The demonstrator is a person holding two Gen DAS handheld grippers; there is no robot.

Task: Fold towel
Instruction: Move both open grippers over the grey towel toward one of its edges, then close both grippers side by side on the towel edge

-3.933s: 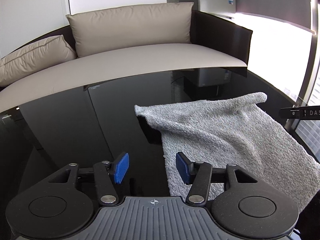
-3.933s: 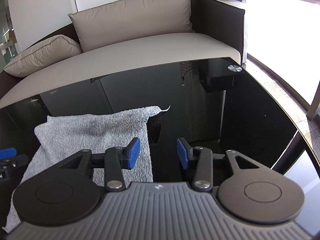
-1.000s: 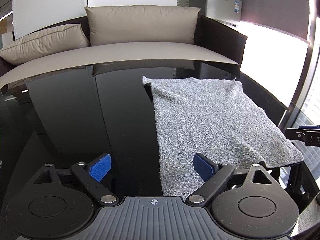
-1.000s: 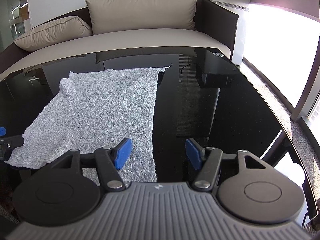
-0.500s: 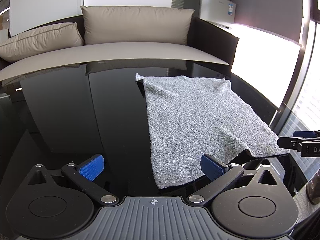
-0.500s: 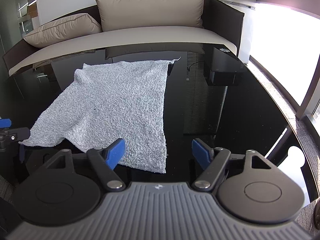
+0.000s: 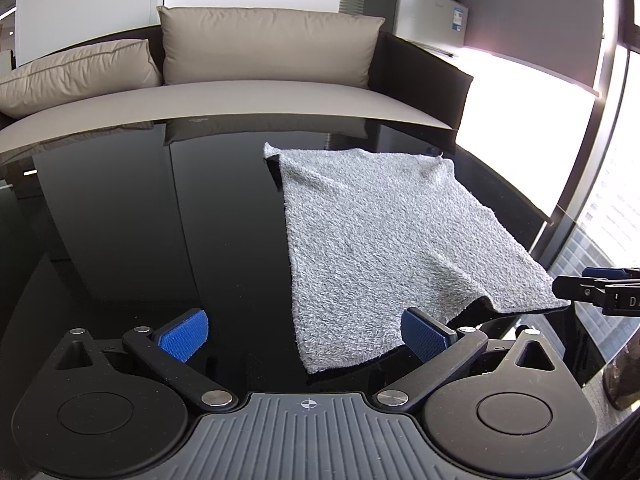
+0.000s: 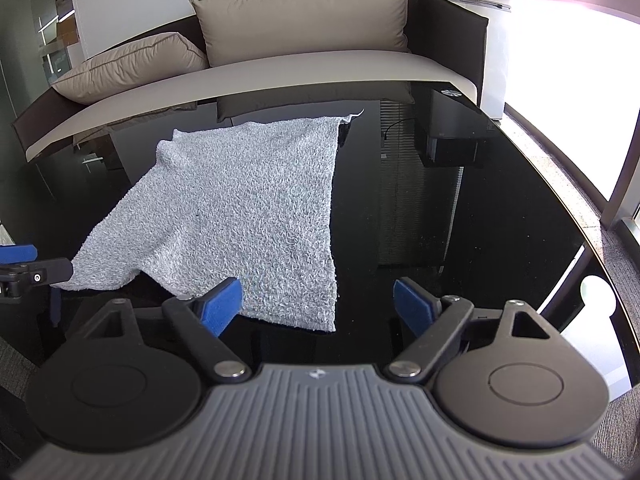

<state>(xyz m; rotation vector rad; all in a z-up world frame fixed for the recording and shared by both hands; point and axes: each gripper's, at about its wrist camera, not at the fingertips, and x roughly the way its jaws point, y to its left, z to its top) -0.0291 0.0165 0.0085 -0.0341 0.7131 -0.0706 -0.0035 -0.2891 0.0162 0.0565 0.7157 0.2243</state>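
Note:
A grey terry towel [image 7: 384,236] lies spread on a glossy black table [image 7: 160,220]; it also shows in the right wrist view [image 8: 248,208]. My left gripper [image 7: 304,338] is open and empty, its jaws wide, just in front of the towel's near left corner. My right gripper [image 8: 318,306] is open and empty, in front of the towel's near right corner. In each view the towel's other near corner hangs over the table's edge, next to the other gripper's tip [image 7: 600,288] [image 8: 28,272].
A beige sofa [image 7: 240,92] with cushions stands behind the table. A small fridge with a microwave [image 7: 428,4] is at the back right. A black box [image 8: 452,136] shows under the glass table. Bright windows are to the right.
Both grippers have drawn back toward the table's near edge and opened wider. The towel went from bunched to spread flat, and both near corners are let go.

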